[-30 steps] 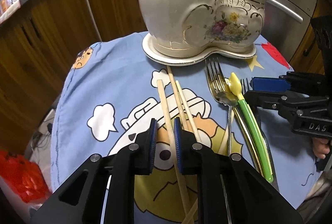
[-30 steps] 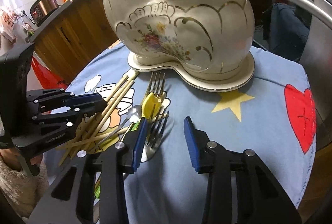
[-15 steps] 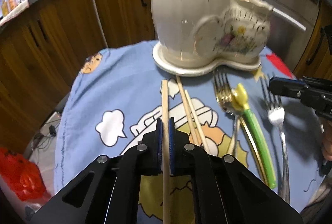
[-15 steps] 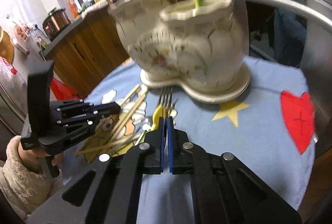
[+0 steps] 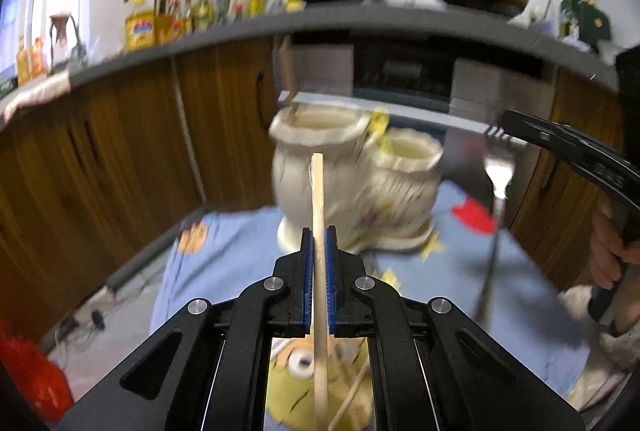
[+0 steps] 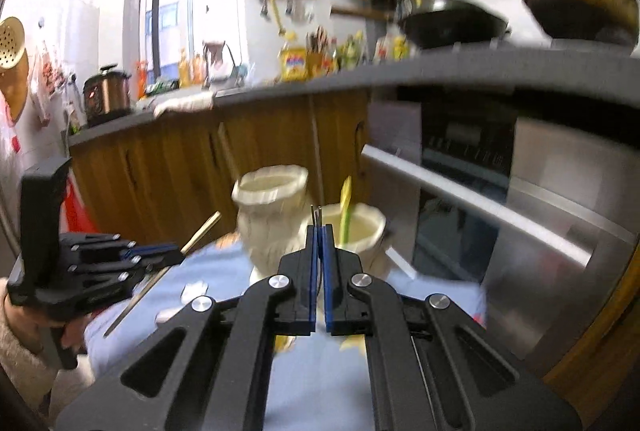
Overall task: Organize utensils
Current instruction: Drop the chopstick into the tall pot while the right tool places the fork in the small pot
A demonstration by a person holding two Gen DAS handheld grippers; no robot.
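Observation:
My left gripper is shut on a wooden chopstick and holds it tilted up, high above the table, its tip in front of the cream two-mouthed ceramic holder. My right gripper is shut on a silver fork; only the tine tips show past the pads. In the left wrist view the fork hangs from the right gripper to the right of the holder. A yellow-green spoon stands in the holder's smaller mouth.
The holder stands on a round table under a blue cartoon cloth. More chopsticks lie on the cloth below my left gripper. Wooden cabinets and a steel oven stand close behind the table.
Both grippers have lifted well above the table with their utensils and tilted upward. The chopstick and the fork have left the cloth. The holder now sits lower and farther in both views.

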